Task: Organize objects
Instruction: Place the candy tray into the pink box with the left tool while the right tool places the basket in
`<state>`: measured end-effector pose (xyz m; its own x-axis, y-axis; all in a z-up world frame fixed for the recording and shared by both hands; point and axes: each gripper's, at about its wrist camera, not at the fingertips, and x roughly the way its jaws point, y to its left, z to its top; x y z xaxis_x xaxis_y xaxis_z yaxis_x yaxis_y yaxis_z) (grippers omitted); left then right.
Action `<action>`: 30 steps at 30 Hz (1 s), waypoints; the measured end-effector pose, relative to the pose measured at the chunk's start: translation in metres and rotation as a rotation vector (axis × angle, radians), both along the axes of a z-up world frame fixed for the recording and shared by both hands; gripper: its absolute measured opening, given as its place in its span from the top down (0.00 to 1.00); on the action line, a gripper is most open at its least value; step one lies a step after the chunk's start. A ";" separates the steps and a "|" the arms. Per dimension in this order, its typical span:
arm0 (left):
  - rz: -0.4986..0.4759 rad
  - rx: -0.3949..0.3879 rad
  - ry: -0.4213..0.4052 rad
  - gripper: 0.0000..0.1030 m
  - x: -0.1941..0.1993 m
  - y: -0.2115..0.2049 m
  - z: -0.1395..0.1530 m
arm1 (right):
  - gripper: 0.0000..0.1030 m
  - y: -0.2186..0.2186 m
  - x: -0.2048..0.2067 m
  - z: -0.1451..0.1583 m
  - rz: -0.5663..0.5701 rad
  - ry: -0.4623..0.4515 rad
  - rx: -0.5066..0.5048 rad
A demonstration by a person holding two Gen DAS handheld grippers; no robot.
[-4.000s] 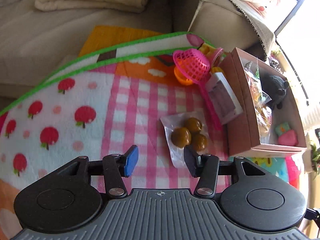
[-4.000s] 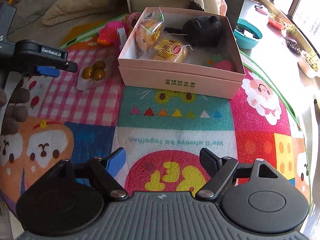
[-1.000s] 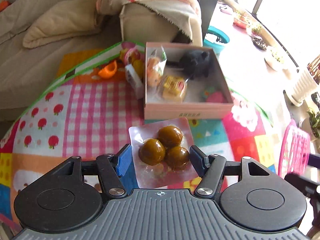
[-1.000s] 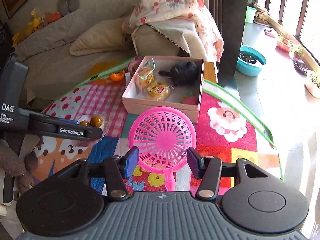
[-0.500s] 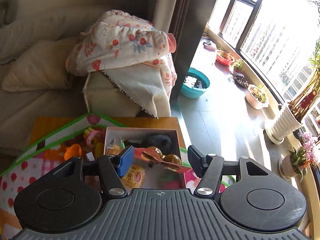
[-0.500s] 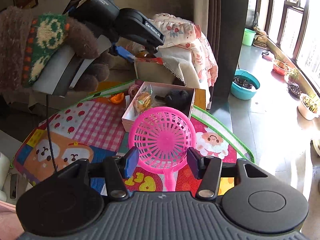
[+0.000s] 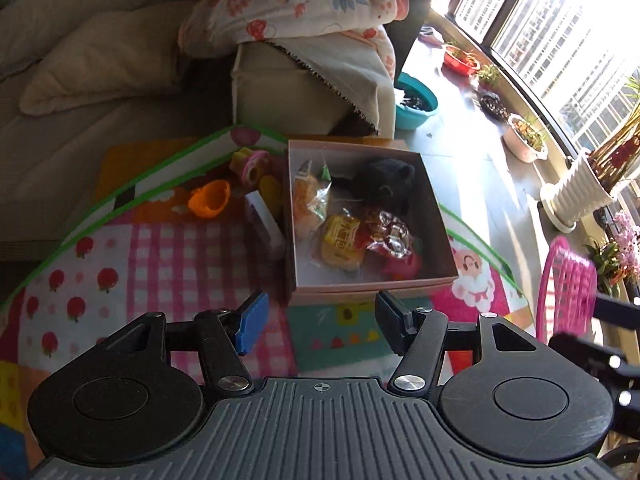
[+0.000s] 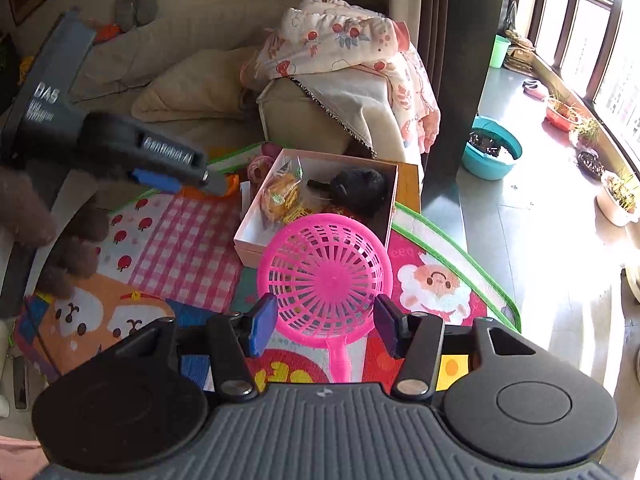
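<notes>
pink strainer (image 8: 325,276) face-on only from right

Beyond the patchwork play mat (image 7: 172,248) I saw a beige sofa (image 7: 80,92) with a cream cushion (image 7: 108,68) lying on it. A floral blanket (image 7: 296,8) was draped over the sofa's arm, on top of a fringed cloth (image 7: 344,64). On the sunlit tiled floor (image 8: 532,216) sat 1 teal basin (image 8: 492,152) near a dark curtain (image 8: 452,52). Potted plants (image 7: 524,140) lined the window (image 7: 560,40), and a white ribbed pot (image 7: 576,196) stood at the right.
</notes>
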<state>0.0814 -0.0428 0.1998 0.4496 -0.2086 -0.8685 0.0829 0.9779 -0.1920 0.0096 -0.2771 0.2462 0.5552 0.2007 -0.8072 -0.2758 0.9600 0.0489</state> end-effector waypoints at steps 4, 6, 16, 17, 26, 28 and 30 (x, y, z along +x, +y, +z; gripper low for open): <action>0.012 -0.008 0.070 0.38 -0.024 0.031 -0.020 | 0.49 0.025 0.056 0.012 0.019 -0.048 -0.014; 0.032 -0.012 0.100 0.38 -0.032 0.047 -0.028 | 0.49 0.038 0.085 0.017 0.021 -0.068 -0.021; 0.102 -0.052 0.183 0.38 -0.015 0.105 -0.062 | 0.20 0.074 0.138 -0.024 -0.029 0.053 -0.019; 0.097 -0.060 0.183 0.38 -0.007 0.105 -0.065 | 0.20 0.080 0.126 -0.037 -0.015 0.081 -0.049; 0.126 -0.201 0.165 0.38 0.105 0.086 -0.092 | 0.20 0.099 0.032 -0.098 -0.062 0.311 -0.172; 0.137 -0.186 0.161 0.38 0.131 0.077 -0.102 | 0.20 0.099 0.017 -0.097 -0.085 0.323 -0.194; 0.147 -0.165 0.155 0.39 0.151 0.069 -0.110 | 0.18 0.097 0.007 -0.093 -0.107 0.315 -0.224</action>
